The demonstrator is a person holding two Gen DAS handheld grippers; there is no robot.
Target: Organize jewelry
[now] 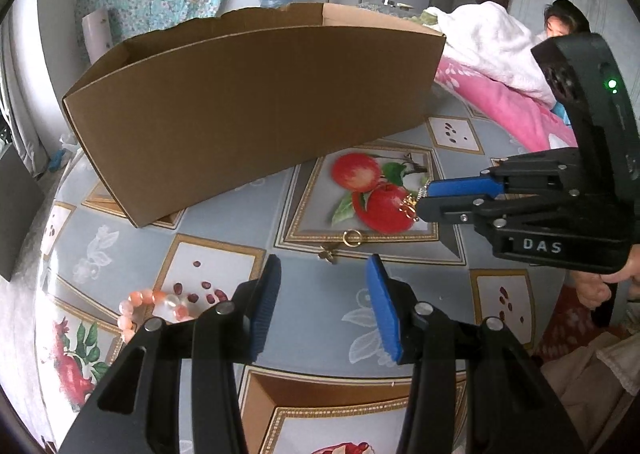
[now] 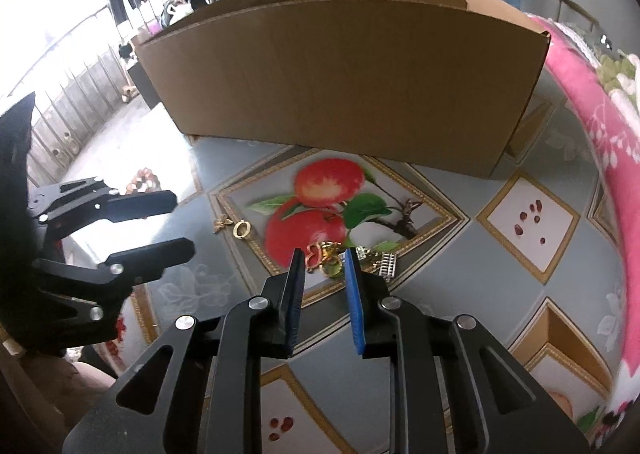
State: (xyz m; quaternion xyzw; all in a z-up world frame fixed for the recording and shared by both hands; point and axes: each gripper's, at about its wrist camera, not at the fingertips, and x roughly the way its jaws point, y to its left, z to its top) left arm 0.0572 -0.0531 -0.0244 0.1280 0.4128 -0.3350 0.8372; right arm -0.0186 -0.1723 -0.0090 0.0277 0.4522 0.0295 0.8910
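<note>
A small gold jewelry piece [image 2: 325,257] sits between the blue pads of my right gripper [image 2: 324,260], which is shut on it just over the printed apples. The left wrist view shows that gripper [image 1: 421,201] reaching in from the right, with the gold piece [image 1: 409,208] at its tips. A silver piece [image 2: 382,264] lies beside its right finger. My left gripper [image 1: 325,258] is open and holds nothing. Just beyond its tips lie a gold ring [image 1: 352,238] and a small gold charm [image 1: 329,256]. A pink bead bracelet [image 1: 146,306] lies to its left.
A long open cardboard box [image 1: 248,105] stands across the back of the round table [image 1: 400,334], which has a fruit-print cloth. A pink blanket [image 1: 500,101] and a person under a white cover [image 1: 488,41] lie at the right. The table edge curves away on the left.
</note>
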